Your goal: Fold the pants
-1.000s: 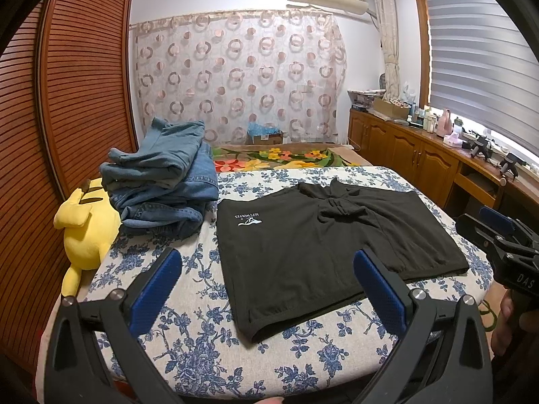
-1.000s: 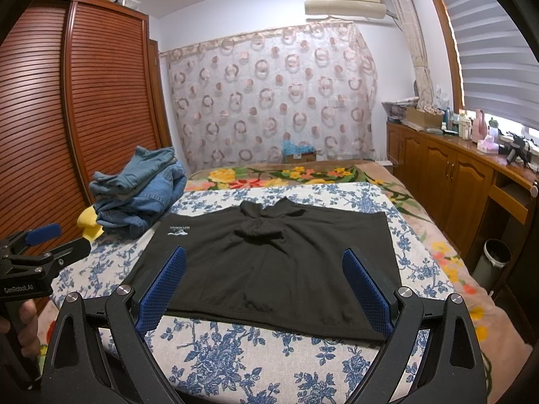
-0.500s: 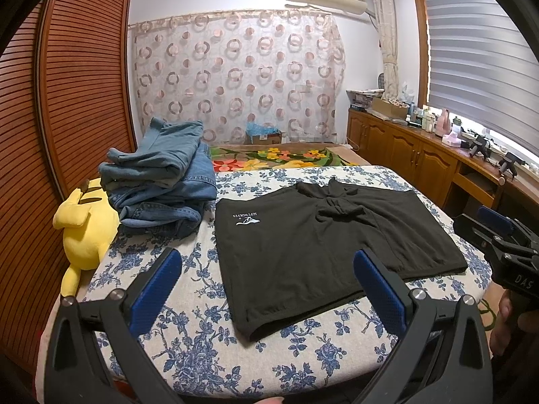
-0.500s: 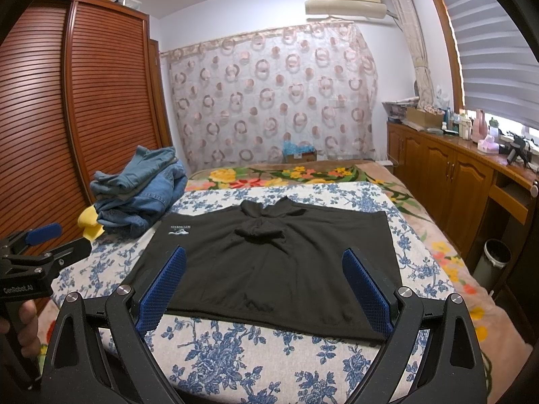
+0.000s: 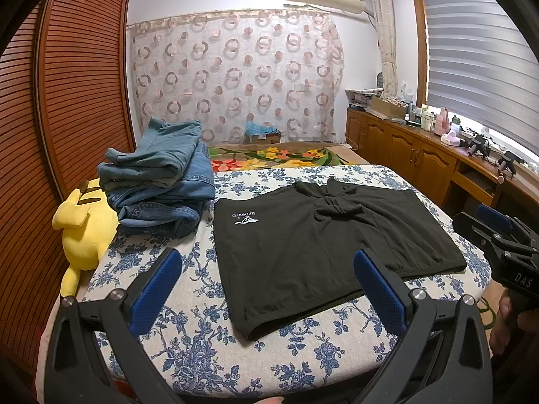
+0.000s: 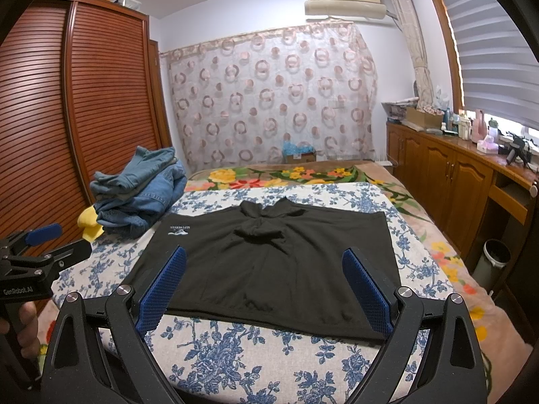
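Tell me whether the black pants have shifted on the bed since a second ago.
No. In both wrist views the black pants lie in the same spot against the folded jeans pile and the floral bedspread; neither gripper touches them.

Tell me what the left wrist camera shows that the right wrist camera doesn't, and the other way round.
Only the left wrist view shows most of the yellow plush toy beside the wardrobe, and the right gripper at its edge. Only the right wrist view shows the waste bin by the cabinets, and the left gripper at its edge. Both show the black shorts spread flat on the floral bedspread, the folded jeans stack, and each camera's own open blue-padded fingers, holding nothing.
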